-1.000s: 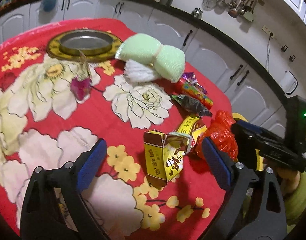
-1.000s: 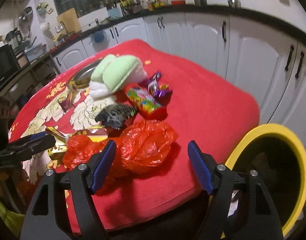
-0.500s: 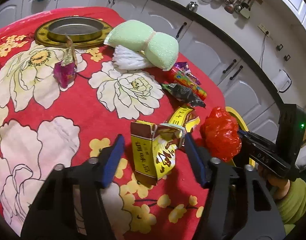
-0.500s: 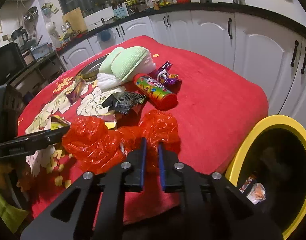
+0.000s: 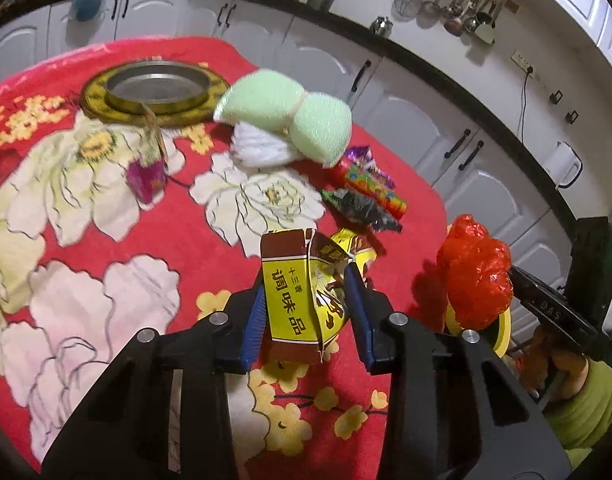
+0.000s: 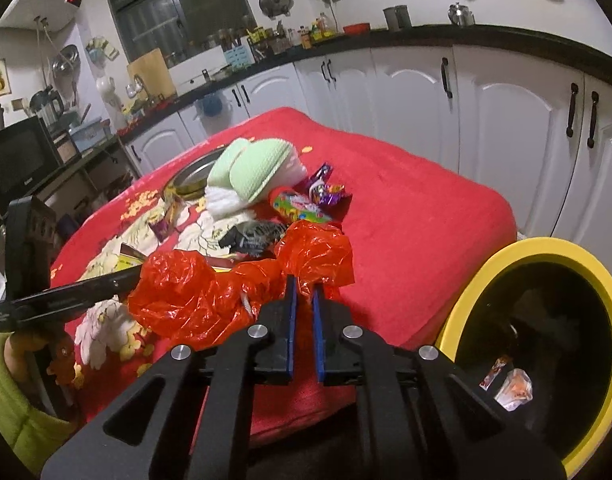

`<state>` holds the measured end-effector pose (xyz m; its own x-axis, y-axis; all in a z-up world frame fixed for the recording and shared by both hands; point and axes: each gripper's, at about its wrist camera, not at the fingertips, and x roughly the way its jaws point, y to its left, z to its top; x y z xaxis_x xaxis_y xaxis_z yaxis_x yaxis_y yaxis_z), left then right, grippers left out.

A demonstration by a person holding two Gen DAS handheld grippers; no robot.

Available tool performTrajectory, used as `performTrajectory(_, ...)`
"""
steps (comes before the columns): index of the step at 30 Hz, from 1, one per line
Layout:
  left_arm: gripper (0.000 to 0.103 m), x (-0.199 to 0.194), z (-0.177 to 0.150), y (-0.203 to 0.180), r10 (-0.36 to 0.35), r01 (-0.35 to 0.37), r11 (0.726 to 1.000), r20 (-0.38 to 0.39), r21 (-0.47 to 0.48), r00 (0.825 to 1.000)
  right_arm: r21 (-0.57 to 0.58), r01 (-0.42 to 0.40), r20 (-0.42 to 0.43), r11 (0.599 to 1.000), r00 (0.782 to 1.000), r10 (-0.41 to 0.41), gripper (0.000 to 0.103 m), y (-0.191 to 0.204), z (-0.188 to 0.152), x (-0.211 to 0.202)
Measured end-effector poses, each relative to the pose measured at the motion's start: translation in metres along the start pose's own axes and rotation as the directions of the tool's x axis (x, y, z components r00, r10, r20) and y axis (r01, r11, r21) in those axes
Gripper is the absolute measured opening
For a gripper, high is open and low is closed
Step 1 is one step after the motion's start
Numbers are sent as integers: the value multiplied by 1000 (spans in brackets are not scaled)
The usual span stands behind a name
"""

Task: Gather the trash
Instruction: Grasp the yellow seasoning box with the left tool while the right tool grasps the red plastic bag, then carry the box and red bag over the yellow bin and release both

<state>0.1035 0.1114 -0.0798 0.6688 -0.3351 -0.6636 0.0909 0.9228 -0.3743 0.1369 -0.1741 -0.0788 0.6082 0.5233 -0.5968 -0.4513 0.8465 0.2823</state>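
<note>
A crumpled yellow and brown seasoning box (image 5: 293,304) stands on the red flowered tablecloth (image 5: 105,240). My left gripper (image 5: 306,284) is closing on it, and both blue pads touch its sides. A yellow packet (image 5: 356,248) lies just behind the box. My right gripper (image 6: 303,284) is shut on a crumpled red plastic bag (image 6: 209,300), which hangs just above the table's near edge. In the left wrist view the same red bag (image 5: 476,276) is off the cloth at the right. A yellow-rimmed bin (image 6: 546,248) stands beside the table, with a few wrappers inside.
More litter lies on the cloth: a black wrapper (image 5: 362,208), a colourful tube (image 5: 370,186), a purple wrapper (image 5: 360,156) and a pink wrapper (image 5: 145,176). A green and white cloth bundle (image 5: 289,116) and a metal pan (image 5: 157,86) sit farther back. White cabinets ring the table.
My left jaws have narrowed from wide open until they touch the box. My right jaws shut on the red bag and lifted it a little off the cloth.
</note>
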Motion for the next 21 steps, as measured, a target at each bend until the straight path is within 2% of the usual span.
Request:
performTrajectory(13, 29, -43, 10, -29, 23, -33, 997, 133, 72, 991, -4, -11, 77, 1000, 997, 11, 7, 2, 11, -31)
performTrajectory(21, 29, -59, 16, -63, -1, -26, 990, 196, 135, 981, 8, 7, 131, 1000, 991, -8, 7, -4, 15, -52)
